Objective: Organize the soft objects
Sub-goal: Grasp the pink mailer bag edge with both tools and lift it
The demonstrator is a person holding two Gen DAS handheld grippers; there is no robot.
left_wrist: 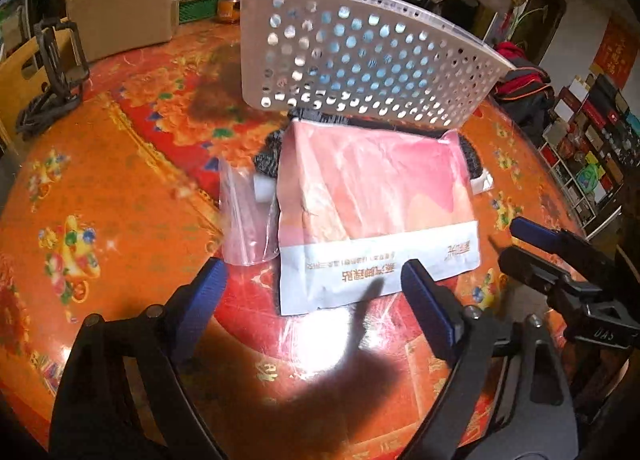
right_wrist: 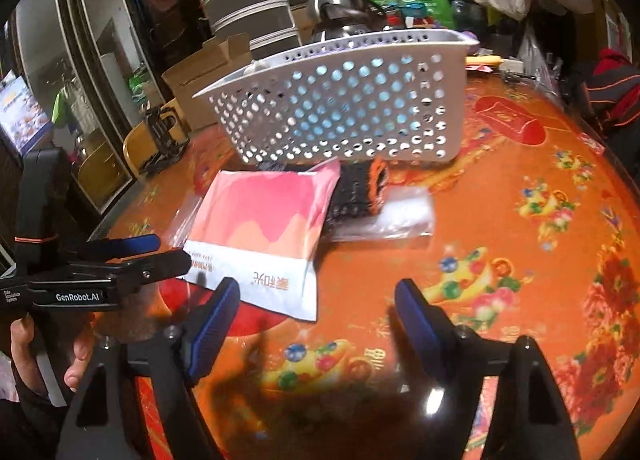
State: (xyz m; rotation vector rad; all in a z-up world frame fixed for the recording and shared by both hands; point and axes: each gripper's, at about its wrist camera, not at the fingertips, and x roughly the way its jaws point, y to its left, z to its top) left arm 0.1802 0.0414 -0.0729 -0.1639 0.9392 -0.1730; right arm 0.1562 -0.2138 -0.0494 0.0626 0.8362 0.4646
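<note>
The left gripper [left_wrist: 314, 292] hovers low over the round table [left_wrist: 120, 188], and its two blue fingers [left_wrist: 208, 292] stand wide apart with nothing between them. The right gripper [right_wrist: 316, 312] is also spread and empty, and it hangs just beside the left one, a little more to the side. Both point toward the same small heap, so I judge that the person is choosing what to pick first.

The soft things lie together in front of the white perforated basket [left_wrist: 360, 60]. On top is a pink and white soft packet [left_wrist: 372, 204], with its white printed edge turned toward the grippers. Under it, partly hidden, is a black knitted item [right_wrist: 356, 196] with an orange border; what kind of item it is I cannot tell. A clear plastic bag [left_wrist: 246, 216] lies at the packet's left side, and another clear bag [right_wrist: 400, 220] lies near the knitted item.

The basket stands just behind the heap, with its open top upward, probably because it must receive the soft objects. Something pale blue already shows through its holes. The packet's near edge is free and thin, so it seems the easiest place to pinch, but the film may slip or crumple
</note>
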